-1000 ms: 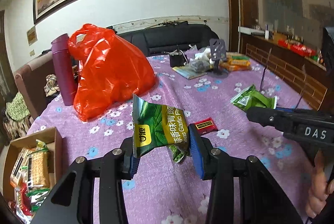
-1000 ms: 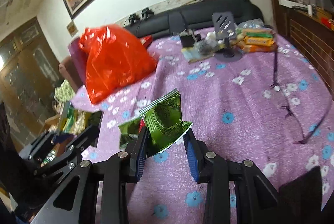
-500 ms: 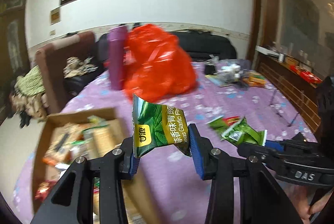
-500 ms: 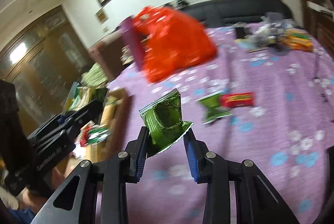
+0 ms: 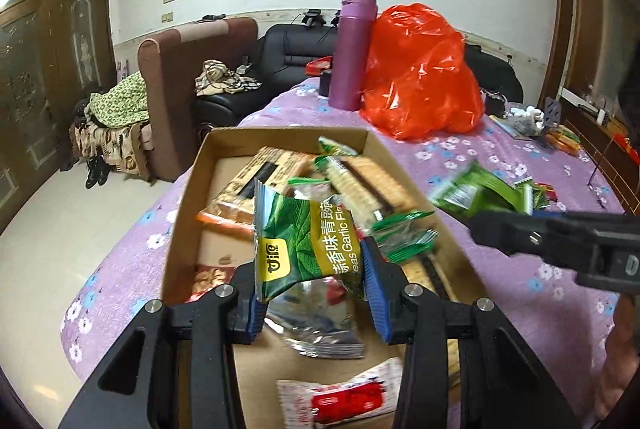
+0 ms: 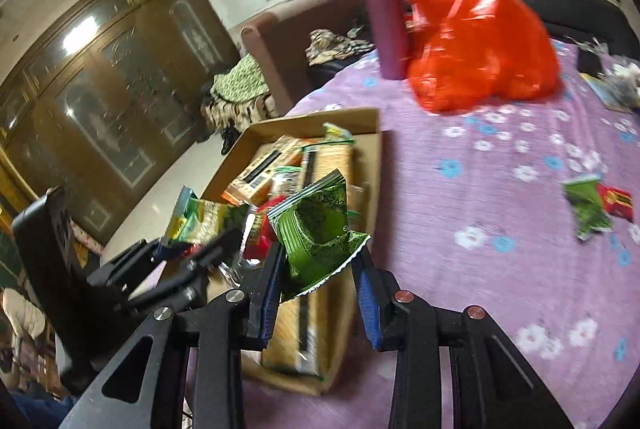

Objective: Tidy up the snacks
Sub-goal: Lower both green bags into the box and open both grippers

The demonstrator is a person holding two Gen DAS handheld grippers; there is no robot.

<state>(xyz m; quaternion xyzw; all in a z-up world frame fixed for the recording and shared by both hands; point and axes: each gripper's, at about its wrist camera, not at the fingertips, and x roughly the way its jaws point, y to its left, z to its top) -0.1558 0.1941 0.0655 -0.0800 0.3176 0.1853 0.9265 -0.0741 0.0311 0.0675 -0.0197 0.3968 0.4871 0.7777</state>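
My left gripper [image 5: 312, 293] is shut on a green garlic peas packet [image 5: 306, 245] and holds it over the open cardboard box [image 5: 192, 185], which holds several snack packs. My right gripper [image 6: 318, 285] is shut on a dark green snack packet [image 6: 320, 233], just right of the box's rim [image 6: 378, 133]. The right gripper [image 5: 496, 225] with its green packet [image 5: 480, 191] shows in the left wrist view. The left gripper with its packet [image 6: 200, 219] shows in the right wrist view.
A red plastic bag [image 5: 420, 77] and a purple flask [image 5: 352, 53] stand behind the box on the purple flowered tablecloth [image 6: 500, 269]. A green packet [image 6: 586, 205] and a red packet [image 6: 618, 203] lie to the right. Sofas stand beyond the table's edge.
Both grippers have swung left from the middle of the table to the cardboard box, each still holding its green packet. The left packet now hangs over the box.
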